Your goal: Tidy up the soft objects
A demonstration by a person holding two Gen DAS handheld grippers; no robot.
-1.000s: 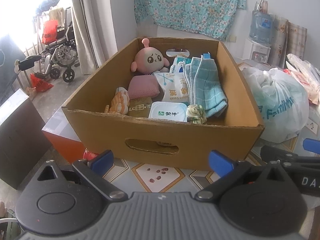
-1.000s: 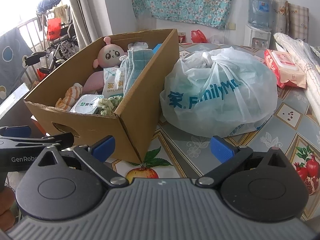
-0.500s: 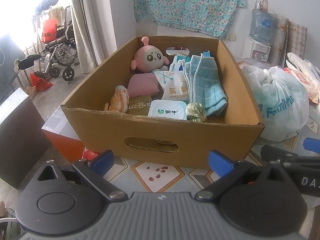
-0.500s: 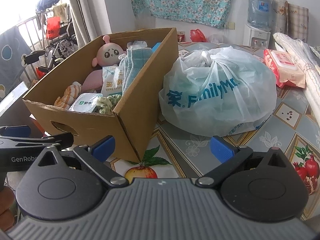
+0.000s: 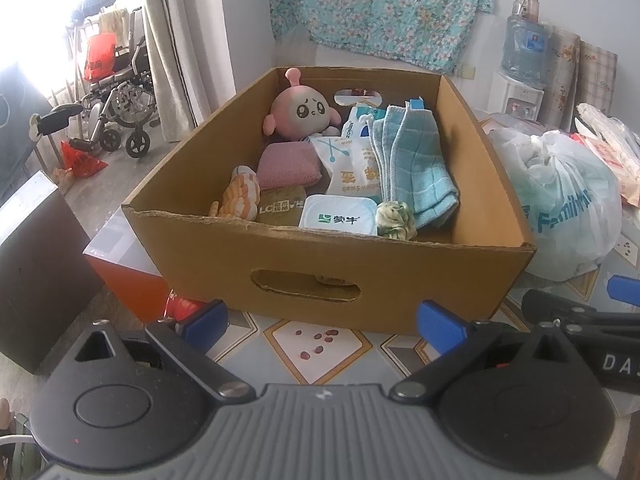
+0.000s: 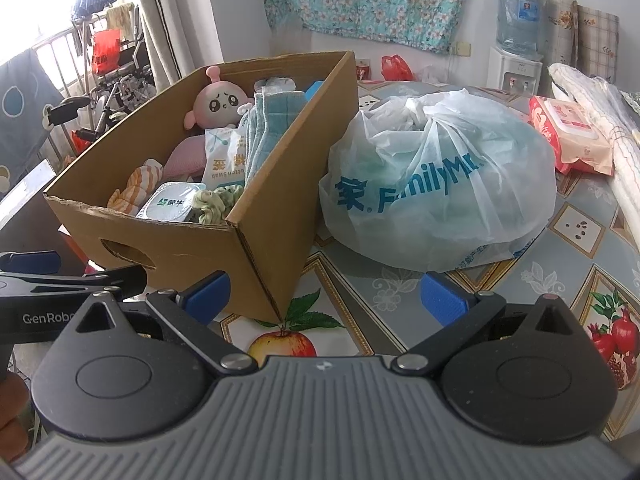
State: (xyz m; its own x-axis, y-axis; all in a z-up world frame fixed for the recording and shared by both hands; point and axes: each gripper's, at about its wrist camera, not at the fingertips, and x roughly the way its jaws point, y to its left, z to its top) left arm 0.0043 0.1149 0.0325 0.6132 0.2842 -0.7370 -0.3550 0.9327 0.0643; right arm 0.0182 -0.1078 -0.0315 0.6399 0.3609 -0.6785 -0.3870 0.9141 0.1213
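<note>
While nothing is gripped, the left gripper (image 5: 322, 322) is held spread before the box (image 5: 328, 264), where the plush (image 5: 302, 110), towels (image 5: 414, 164) and other soft things are packed. The right gripper (image 6: 326, 294), likewise spread and empty, is aimed between the box corner and the bag (image 6: 440, 184), probably kept beside it as the next source.

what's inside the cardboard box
The cardboard box holds a pink plush toy, folded blue towels, a pink cushion, packets and a green scrunchie; anything beneath them is covered.

Bright daylight enters a far-left window beside a long beige curtain (image 5: 176, 48). A turquoise floral cloth (image 5: 380, 4) hangs on the white far wall (a white water dispenser (image 5: 518, 96) stands far right).
</note>
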